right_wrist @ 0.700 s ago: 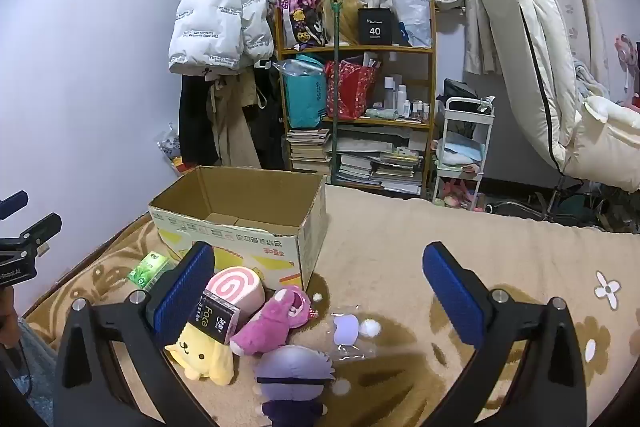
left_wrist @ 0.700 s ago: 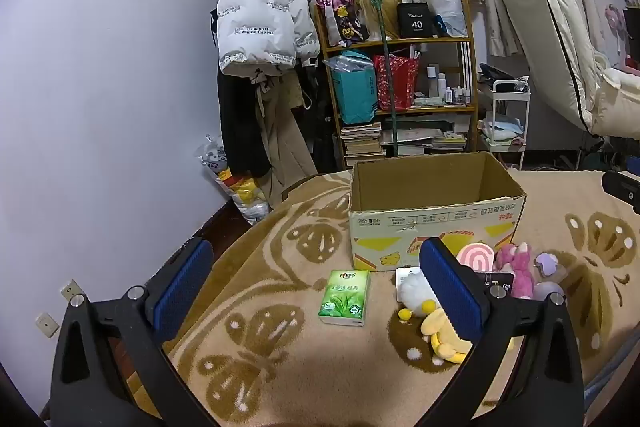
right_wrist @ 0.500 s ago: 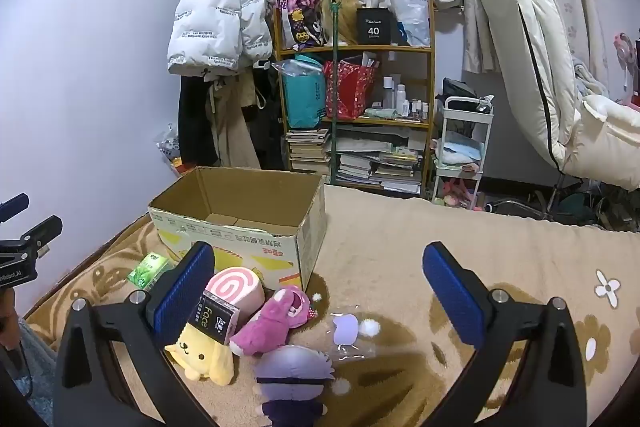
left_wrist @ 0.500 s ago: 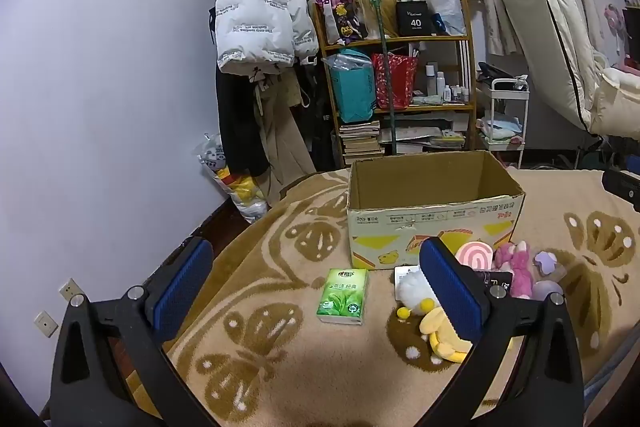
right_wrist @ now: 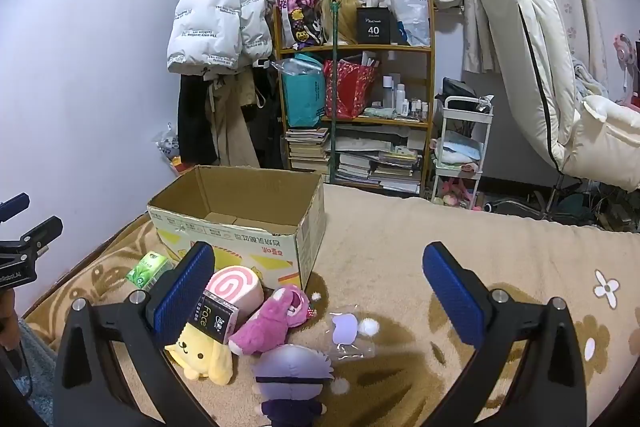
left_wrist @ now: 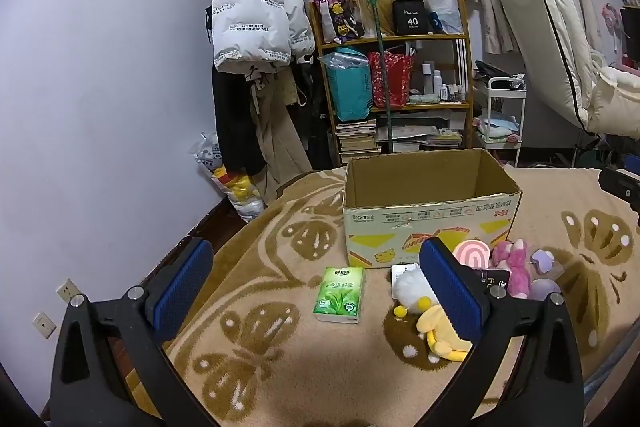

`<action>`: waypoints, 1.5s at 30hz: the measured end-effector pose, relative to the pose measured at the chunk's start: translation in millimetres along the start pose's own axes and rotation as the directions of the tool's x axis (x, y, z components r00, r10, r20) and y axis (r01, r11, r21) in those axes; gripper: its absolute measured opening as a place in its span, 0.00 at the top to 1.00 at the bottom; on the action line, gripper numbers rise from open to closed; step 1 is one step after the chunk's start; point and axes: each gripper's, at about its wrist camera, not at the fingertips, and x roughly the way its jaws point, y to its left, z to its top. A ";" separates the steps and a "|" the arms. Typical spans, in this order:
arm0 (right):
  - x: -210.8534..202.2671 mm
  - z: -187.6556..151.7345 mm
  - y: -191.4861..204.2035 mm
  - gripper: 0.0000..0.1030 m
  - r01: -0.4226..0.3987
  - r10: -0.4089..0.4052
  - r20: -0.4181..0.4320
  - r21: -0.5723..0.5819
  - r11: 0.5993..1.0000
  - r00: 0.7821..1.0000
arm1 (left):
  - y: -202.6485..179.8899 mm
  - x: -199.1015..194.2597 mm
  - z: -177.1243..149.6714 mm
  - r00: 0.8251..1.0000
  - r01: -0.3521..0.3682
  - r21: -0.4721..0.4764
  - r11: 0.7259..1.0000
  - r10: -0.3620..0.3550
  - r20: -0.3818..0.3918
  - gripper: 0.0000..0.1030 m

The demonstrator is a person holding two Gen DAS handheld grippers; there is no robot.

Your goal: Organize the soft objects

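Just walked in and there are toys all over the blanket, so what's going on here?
A person holds a hand-held gripper in each hand, tidying soft things into the open cardboard box. Nothing is picked up yet: the left hand-held gripper and right hand-held gripper are both open and empty. The green tissue pack, yellow plush, pink roll cushion, pink plush and purple-haired doll lie on the blanket in front of the box.

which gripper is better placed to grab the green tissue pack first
Left. The green tissue pack lies between the open left gripper fingers, just ahead. For the right gripper, also open, it sits far left beside the box, outside its fingers.
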 end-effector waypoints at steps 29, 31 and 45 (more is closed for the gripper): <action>5.8 -5.7 -3.0 0.00 0.011 -0.011 -0.010 0.000 1.000 1.000 | -1.1 -0.4 -0.7 1.000 0.002 -0.002 1.000 -0.002 -0.007 0.01; 5.6 -5.4 -2.4 0.00 0.012 -0.012 -0.010 -0.002 1.000 1.000 | -1.2 -0.4 -0.4 1.000 0.001 -0.002 1.000 -0.001 -0.005 0.01; 6.6 -5.7 -3.0 0.00 0.011 -0.011 -0.013 -0.002 1.000 1.000 | -1.3 1.0 -1.0 1.000 0.002 0.001 1.000 -0.002 -0.006 0.01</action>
